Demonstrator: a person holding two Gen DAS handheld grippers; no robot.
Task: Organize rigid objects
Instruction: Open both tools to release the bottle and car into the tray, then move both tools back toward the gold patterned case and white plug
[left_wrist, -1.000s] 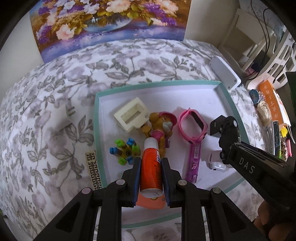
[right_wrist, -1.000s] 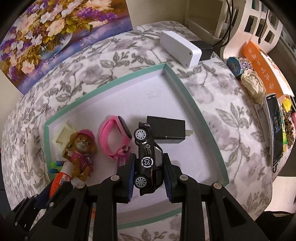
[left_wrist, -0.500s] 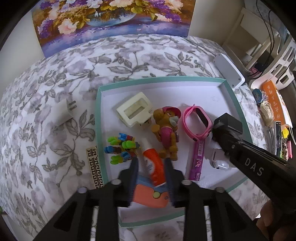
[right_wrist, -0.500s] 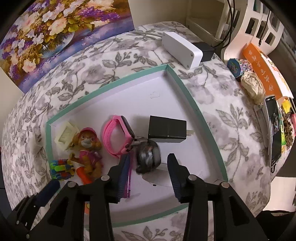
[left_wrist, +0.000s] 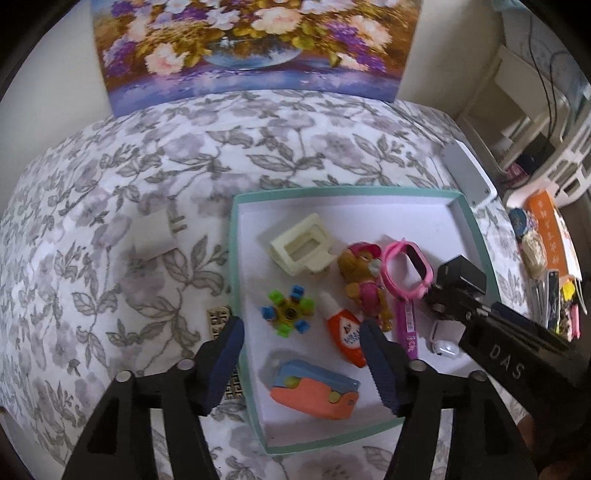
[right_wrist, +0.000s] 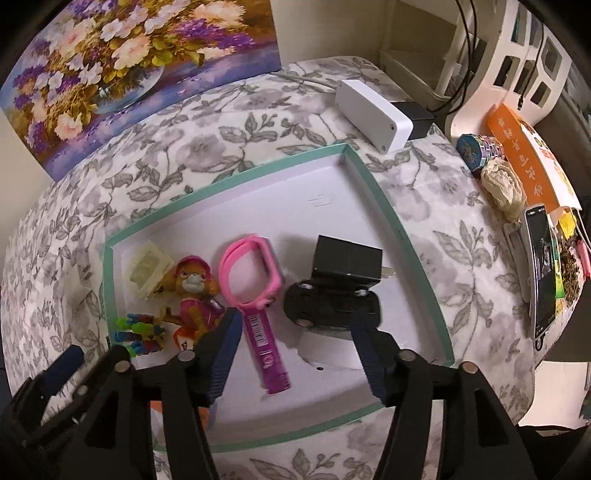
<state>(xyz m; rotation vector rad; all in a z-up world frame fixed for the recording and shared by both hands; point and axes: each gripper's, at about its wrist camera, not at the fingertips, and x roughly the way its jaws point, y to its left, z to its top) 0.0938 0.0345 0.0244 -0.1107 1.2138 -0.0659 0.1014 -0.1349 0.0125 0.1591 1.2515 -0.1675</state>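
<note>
Both grippers spread wide, gripping nothing. My left gripper (left_wrist: 301, 349) hovers over the tray (left_wrist: 476, 225); the orange glue bottle (left_wrist: 341, 334) lies flat just ahead between its fingers, untouched. My right gripper (right_wrist: 291, 341) has the black toy car (right_wrist: 330, 304) at its fingertips, against the black charger (right_wrist: 347, 260).

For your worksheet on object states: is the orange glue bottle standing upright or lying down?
Lying down. The glue bottle rests flat on the tray floor, white cap pointing away from the camera.
</note>
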